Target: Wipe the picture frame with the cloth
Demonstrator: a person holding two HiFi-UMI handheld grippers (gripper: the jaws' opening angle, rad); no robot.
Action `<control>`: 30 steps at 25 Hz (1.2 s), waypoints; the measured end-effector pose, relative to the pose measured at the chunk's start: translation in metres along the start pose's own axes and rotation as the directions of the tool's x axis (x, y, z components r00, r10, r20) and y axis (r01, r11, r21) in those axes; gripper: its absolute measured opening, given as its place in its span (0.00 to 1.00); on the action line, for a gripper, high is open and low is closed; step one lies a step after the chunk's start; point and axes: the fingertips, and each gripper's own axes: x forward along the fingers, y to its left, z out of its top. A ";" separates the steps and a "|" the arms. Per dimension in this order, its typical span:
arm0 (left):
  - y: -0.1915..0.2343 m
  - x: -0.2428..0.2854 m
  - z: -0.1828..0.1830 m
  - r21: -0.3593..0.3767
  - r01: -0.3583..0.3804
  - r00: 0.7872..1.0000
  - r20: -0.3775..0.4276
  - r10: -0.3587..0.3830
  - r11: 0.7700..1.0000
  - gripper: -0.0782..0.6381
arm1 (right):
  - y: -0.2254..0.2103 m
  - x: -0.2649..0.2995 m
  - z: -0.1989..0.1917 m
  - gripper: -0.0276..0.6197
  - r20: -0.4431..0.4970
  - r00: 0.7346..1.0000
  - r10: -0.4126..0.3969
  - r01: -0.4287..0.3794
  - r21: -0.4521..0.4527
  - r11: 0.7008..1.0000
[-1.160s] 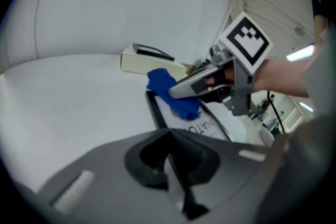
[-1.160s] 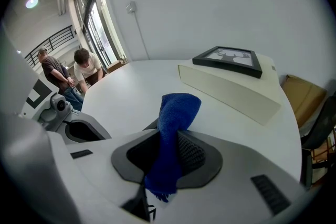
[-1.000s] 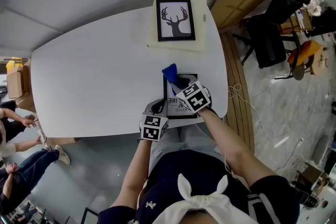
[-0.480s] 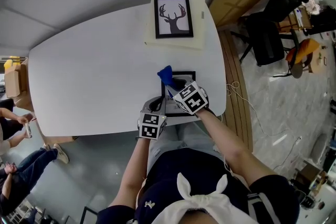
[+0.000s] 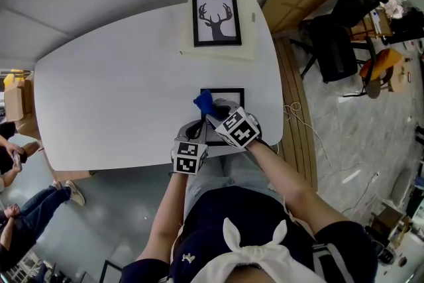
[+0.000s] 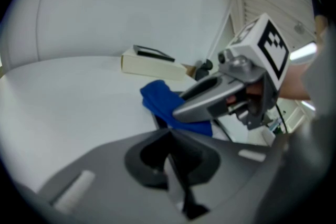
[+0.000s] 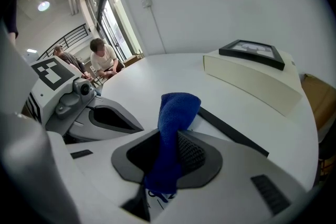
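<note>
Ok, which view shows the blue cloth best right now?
The right gripper view: the cloth stands centre picture, pinched in the right tool. The head view shows only a small blue tip; the left gripper view shows a bunch partly behind that tool.

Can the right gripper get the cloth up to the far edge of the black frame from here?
Probably yes. The right gripper, shut on the blue cloth, hangs over the near part of the black frame. The frame's far edge lies bare just ahead, with nothing resting on it.
</note>
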 end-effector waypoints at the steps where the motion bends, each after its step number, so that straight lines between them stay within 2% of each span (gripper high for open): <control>1: 0.000 0.000 0.000 0.000 -0.001 1.000 0.000 0.001 1.000 0.11 | 0.002 0.000 -0.001 0.18 -0.003 1.000 0.006 -0.006 -0.004 1.000; 14: 0.000 0.000 -0.001 0.013 -0.006 1.000 0.004 0.006 1.000 0.11 | 0.015 0.002 -0.007 0.18 -0.035 0.997 0.064 -0.066 -0.059 0.996; 18: -0.001 0.000 -0.001 0.013 -0.001 1.000 0.001 0.001 1.000 0.11 | 0.017 0.002 -0.008 0.18 -0.055 0.996 0.065 -0.072 -0.118 0.990; 30: -0.002 -0.002 0.000 0.013 0.004 1.000 -0.008 -0.004 1.000 0.11 | 0.009 -0.001 -0.004 0.18 -0.085 0.995 0.055 -0.067 -0.157 0.985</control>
